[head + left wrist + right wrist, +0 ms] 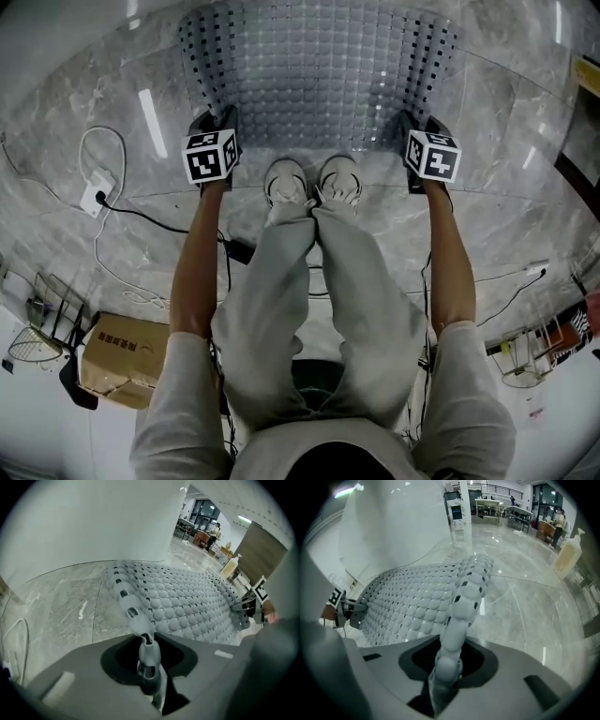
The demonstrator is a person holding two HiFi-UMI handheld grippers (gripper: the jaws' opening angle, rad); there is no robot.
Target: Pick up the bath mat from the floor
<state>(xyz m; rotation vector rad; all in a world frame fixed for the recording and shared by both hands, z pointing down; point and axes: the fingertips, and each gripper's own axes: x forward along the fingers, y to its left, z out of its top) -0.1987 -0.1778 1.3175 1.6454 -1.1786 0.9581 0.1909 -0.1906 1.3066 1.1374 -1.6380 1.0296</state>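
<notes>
1. Pinching the bath mat's (187,606) near-left edge, left gripper (149,660) jaws closed on a bumpy fold.
2. Right gripper (447,667) clamped the same way on the near-right edge; fold runs up between its jaws.
3. Mat spreads over the marble floor (84,84) just ahead of the person's shoes (314,180).
4. Cardboard box (117,356) stands well apart, lower left.

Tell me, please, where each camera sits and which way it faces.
Head view: on the person's head, looking steeply down at the bath mat; legs, arms, left tongs and right tongs show.
Left gripper view: on the left tongs, looking along them across the mat; jaws pinch its edge.
Right gripper view: on the right tongs, likewise, pinching the opposite edge.
Gripper views share the mat and each other's tongs.
</notes>
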